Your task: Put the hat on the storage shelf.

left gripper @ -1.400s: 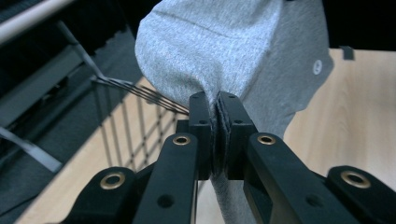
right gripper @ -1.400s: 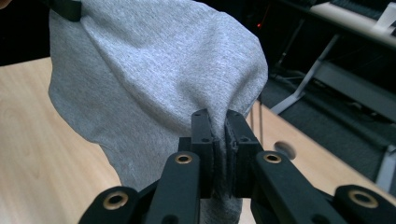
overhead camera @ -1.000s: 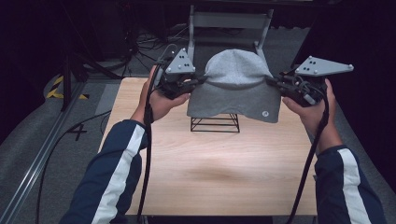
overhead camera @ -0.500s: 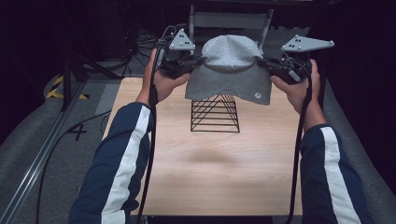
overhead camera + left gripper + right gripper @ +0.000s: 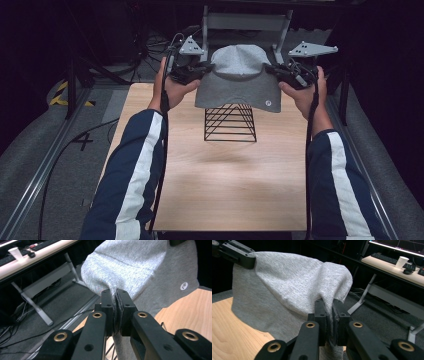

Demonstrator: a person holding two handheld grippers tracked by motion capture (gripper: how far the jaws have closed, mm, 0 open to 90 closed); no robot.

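Note:
A grey knit garment [image 5: 239, 80] with a small white round tag hangs stretched between both grippers, lifted above a black wire rack [image 5: 230, 122] on the wooden table [image 5: 220, 185]. My left gripper [image 5: 202, 71] is shut on the garment's left edge, and the cloth [image 5: 140, 267] is pinched between its black jaws [image 5: 114, 296]. My right gripper [image 5: 272, 71] is shut on the right edge, with grey fabric [image 5: 294, 282] bunched in its jaws [image 5: 329, 305]. The garment's lower hem covers the top of the rack.
A grey metal desk frame [image 5: 247, 22] stands behind the table. A desk with a keyboard and white cup [image 5: 401, 262] lies beyond. Cables run over the grey floor [image 5: 75, 145] at left. Dark surroundings flank both sides.
Both grippers have carried the garment up and away from me, off the wire rack, so more of the rack now shows beneath the hem.

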